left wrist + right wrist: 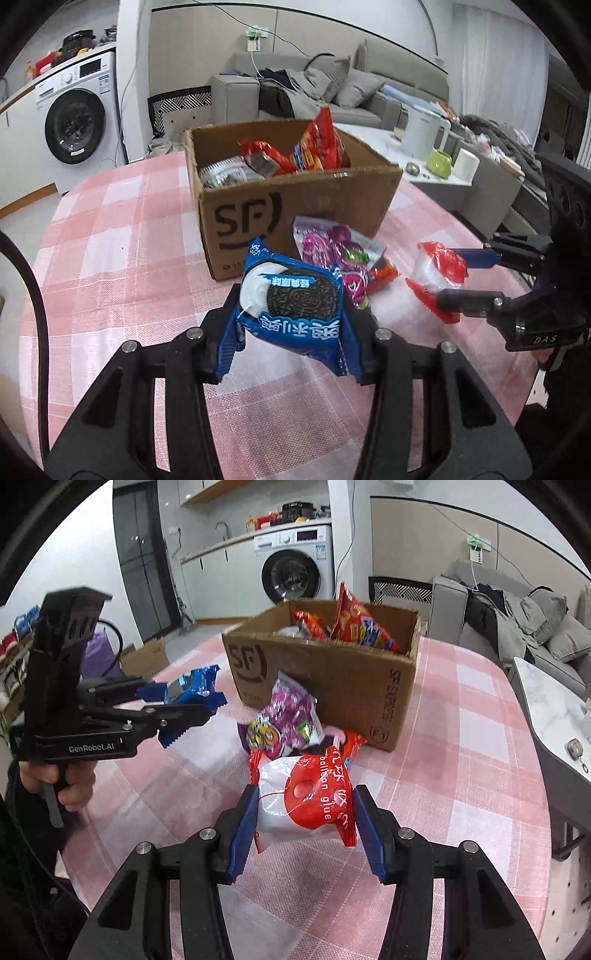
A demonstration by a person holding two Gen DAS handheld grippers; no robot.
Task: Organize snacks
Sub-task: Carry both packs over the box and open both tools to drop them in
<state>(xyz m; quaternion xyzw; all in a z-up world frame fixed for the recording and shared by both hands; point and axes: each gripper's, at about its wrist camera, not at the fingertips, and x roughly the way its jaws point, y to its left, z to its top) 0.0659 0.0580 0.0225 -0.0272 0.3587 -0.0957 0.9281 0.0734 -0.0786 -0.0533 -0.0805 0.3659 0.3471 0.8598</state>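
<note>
We have the left hand-held gripper (291, 314) clamped on the Oreo pack (291, 302) and the right hand-held gripper (301, 812) clamped on the red pouch (306, 805), both above the table (110, 258), the box (295, 199) just beyond, upper centre, nearer our left

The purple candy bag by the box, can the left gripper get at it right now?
Probably not yet: the left gripper is shut on the Oreo pack. The purple candy bag itself lies uncovered against the cardboard box.
</note>
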